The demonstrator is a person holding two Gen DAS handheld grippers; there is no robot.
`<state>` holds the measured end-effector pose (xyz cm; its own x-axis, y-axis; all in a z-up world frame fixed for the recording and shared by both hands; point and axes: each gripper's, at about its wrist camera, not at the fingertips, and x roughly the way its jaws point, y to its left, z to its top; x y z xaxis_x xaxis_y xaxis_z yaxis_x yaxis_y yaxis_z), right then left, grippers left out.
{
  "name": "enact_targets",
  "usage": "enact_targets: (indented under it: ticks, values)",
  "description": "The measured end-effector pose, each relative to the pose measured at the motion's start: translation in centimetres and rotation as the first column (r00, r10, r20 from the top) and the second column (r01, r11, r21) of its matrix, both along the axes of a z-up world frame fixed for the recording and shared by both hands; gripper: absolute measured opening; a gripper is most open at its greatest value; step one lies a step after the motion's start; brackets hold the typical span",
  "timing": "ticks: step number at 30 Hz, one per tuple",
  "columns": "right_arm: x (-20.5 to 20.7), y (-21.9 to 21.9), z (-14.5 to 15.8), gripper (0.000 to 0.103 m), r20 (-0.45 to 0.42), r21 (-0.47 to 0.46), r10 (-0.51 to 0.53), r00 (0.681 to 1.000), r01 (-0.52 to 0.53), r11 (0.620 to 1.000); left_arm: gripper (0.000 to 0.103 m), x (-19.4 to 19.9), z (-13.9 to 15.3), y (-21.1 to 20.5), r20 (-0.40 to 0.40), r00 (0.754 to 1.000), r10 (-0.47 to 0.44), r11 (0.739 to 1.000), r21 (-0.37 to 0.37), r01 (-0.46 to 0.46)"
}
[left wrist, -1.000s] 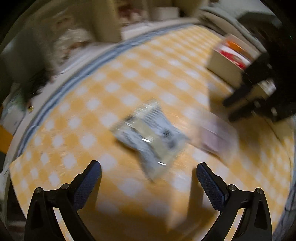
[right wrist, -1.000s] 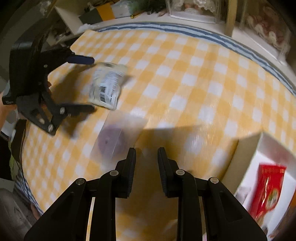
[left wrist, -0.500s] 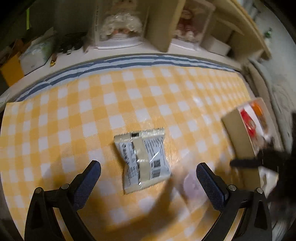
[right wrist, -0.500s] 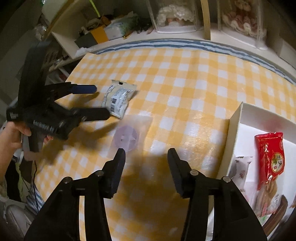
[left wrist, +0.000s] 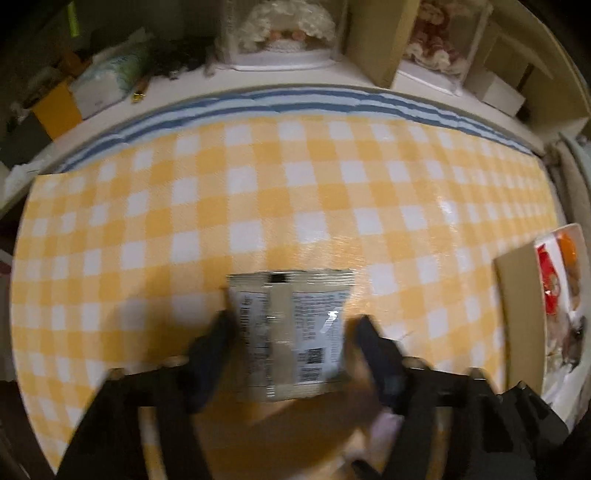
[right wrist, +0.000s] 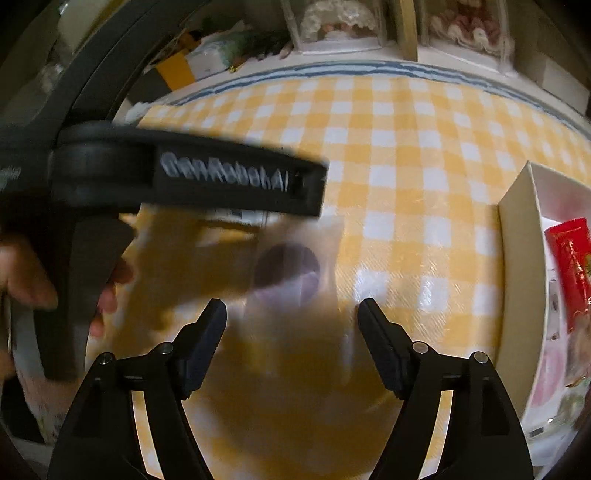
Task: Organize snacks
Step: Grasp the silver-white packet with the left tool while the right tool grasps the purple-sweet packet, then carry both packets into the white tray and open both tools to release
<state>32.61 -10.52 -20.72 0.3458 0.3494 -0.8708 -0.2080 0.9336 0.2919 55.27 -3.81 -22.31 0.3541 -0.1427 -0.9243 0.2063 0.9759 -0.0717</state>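
Note:
A silver-white snack packet (left wrist: 291, 325) lies on the yellow checked tablecloth (left wrist: 295, 192), between the fingers of my left gripper (left wrist: 291, 332). The fingers (left wrist: 210, 354) stand at both sides of the packet, blurred; I cannot tell if they press it. A clear packet with a purple round snack (right wrist: 291, 269) lies between the open fingers of my right gripper (right wrist: 291, 314). The left gripper's black body (right wrist: 184, 177) crosses the right wrist view just left of it. A cardboard box (right wrist: 517, 229) holds a red packet (right wrist: 570, 266).
The box (left wrist: 517, 317) with snacks stands at the right edge of the table. Shelves with boxed dolls (left wrist: 288, 33) and clutter run along the back behind the blue-striped cloth edge (left wrist: 295, 99). A hand (right wrist: 22, 273) holds the left gripper.
My left gripper has come down over the silver packet and its fingers have narrowed around it. My right gripper has opened wide and moved over the purple snack packet.

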Motion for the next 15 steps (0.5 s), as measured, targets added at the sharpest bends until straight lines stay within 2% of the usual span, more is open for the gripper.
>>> enact_targets:
  ticks: [4, 6, 8, 15]
  values:
    - [0.6, 1.4, -0.2, 0.075, 0.041, -0.034, -0.007, 0.999, 0.009, 0.999, 0.045, -0.8, 0.4, 2.0, -0.006, 0.999, 0.038, 0.997, -0.073, -0.039]
    - [0.6, 2.3, -0.2, 0.067, 0.064, -0.072, 0.015, 0.998, -0.011, 0.997, 0.044, -1.3, 0.6, 3.0, -0.007, 0.998, 0.055, 0.994, -0.099, -0.055]
    - [0.5, 3.0, -0.2, 0.052, 0.086, -0.128, 0.036, 0.996, -0.025, 0.991, 0.043, -1.9, 0.9, 4.0, -0.004, 0.997, 0.074, 0.99, -0.121, -0.074]
    - [-0.7, 2.3, 1.1, 0.05, 0.106, -0.126, 0.072, 0.992, -0.059, 0.99, 0.042, -5.5, 4.4, 7.5, 0.055, 0.993, 0.108, 0.979, -0.18, -0.097]
